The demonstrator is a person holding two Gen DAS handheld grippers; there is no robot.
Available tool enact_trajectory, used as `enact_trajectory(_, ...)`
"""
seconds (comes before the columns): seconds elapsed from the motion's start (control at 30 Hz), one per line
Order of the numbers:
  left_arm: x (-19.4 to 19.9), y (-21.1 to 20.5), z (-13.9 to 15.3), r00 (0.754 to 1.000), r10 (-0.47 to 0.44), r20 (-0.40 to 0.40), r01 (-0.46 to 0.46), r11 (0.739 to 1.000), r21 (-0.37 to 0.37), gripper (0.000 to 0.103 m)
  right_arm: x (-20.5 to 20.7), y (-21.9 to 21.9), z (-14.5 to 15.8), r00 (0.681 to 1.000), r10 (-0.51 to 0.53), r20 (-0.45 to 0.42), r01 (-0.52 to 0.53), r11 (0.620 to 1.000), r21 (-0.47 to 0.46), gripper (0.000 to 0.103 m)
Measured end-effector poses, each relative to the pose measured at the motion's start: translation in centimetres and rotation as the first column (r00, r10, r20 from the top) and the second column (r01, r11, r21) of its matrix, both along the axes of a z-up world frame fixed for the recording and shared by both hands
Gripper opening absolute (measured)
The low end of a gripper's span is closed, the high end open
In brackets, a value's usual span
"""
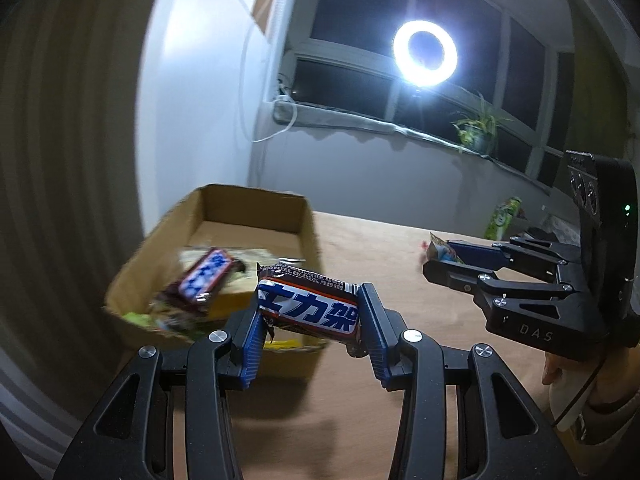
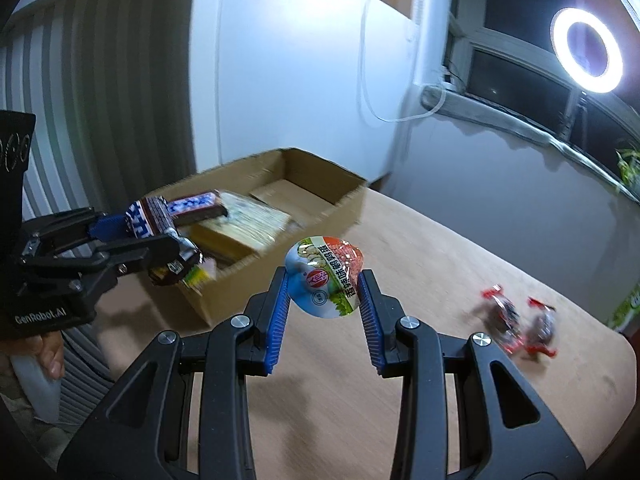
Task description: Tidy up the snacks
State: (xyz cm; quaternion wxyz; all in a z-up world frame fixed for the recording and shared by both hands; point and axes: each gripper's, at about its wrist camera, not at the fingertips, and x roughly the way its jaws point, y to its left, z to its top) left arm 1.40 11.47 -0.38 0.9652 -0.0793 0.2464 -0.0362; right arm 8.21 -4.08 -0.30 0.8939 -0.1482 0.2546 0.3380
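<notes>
A light brown wooden table [image 2: 400, 380] is seen. An open cardboard box [image 2: 320, 200] is placed at its far left corner. Two red-wrapped candies [image 2: 520, 324] are laid on the right part, and a green packet [image 1: 502, 218] stands further away.

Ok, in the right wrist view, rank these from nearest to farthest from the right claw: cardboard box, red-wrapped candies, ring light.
1. Red-wrapped candies: on the table, right of the right claw.
2. Cardboard box: ahead and left; nearly as close, so the order of 1 and 2 is unsure.
3. Ring light: upper right, by the window.
</notes>
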Motion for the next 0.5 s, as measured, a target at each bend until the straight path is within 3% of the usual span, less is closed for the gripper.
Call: enact_trajectory(0.5,0.2,5.1,1.1,0.995,0.099,0.014,-0.099,0.995,0.021,0.042,1.5,7.2,1.0,0.992,0.122,0.036,-0.123,0.992,0.01,0.036)
